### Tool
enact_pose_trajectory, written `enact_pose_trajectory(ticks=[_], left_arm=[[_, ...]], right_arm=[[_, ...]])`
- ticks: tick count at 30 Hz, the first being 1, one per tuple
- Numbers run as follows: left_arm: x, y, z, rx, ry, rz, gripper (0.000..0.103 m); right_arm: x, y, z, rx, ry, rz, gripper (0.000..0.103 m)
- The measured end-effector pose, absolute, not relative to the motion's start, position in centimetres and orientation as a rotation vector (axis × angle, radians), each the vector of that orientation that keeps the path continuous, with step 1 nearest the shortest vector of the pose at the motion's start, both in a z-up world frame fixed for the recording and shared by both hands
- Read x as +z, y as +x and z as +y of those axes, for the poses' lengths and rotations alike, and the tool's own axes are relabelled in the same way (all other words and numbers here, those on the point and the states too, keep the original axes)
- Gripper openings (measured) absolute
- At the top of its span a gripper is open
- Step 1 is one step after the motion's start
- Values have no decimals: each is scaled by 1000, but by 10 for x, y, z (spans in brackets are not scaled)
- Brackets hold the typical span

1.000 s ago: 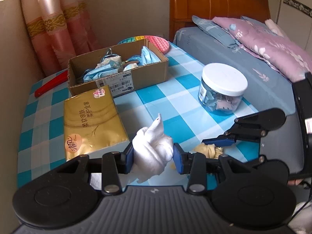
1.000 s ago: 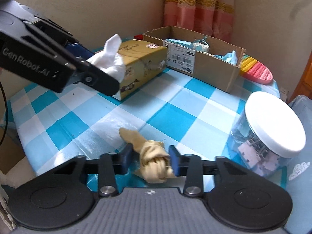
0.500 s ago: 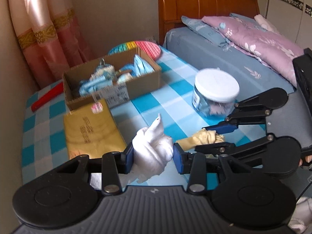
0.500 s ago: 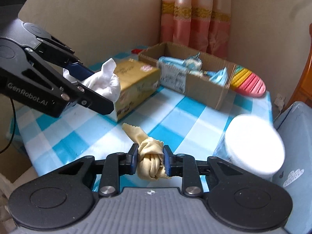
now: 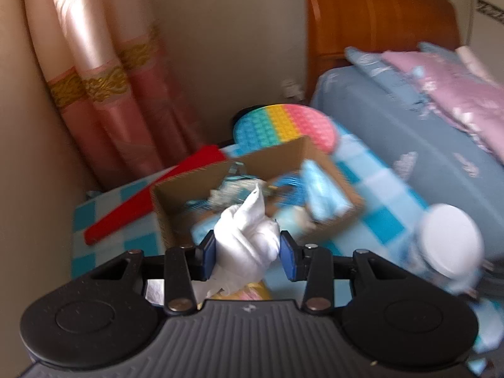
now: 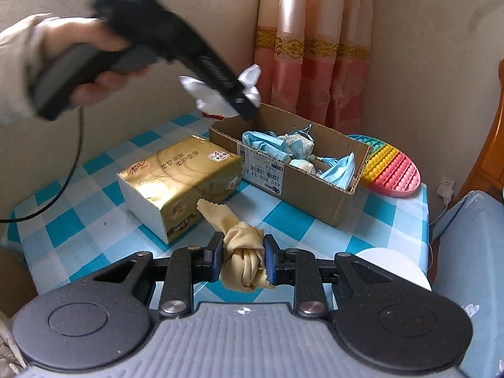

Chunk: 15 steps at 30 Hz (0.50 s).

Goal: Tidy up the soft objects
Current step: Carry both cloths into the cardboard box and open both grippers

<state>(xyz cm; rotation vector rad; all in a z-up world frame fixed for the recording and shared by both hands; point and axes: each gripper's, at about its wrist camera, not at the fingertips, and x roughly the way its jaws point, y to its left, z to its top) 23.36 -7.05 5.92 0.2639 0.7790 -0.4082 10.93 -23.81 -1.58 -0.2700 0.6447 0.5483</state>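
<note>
Status: both grippers loaded, left one raised over the box

Left gripper (image 5: 248,253) has its fingers closed on a knotted white cloth (image 5: 247,245); I see the cloth pinched between both blue pads. From the right wrist view, I observe this gripper held up in the air above the near left corner of the cardboard box (image 6: 302,189), clear of the checked surface (image 6: 94,208). Right gripper (image 6: 242,256) has its fingers closed on a knotted tan cloth (image 6: 242,255), held above the surface. The box holds blue face masks (image 6: 264,145) and other small soft items. A gold tissue pack (image 6: 179,182) lies just beside the box. A rainbow bubble mat (image 6: 393,173) lies behind the box. The left wrist view is blurred.
</note>
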Motion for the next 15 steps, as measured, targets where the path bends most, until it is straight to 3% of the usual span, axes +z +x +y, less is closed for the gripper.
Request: enact_pose_trajectory(ticks=[3, 4, 5, 6, 7, 15], left_arm=[[49, 270, -71, -349, 276, 797, 43], [47, 280, -70, -336, 276, 795, 49], [44, 290, -70, -319, 276, 793, 57], [41, 298, -69, -302, 269, 791, 77], [36, 305, -68, -295, 263, 797, 88], [42, 276, -49, -259, 235, 699, 101]], right_arm=[[-14, 114, -236, 545, -278, 643, 31], [-13, 116, -236, 543, -279, 642, 31], [-12, 118, -236, 541, -278, 642, 31], [-11, 121, -236, 540, -278, 641, 31], [-10, 123, -236, 535, -281, 639, 31], [4, 159, -237, 499, -275, 621, 31]])
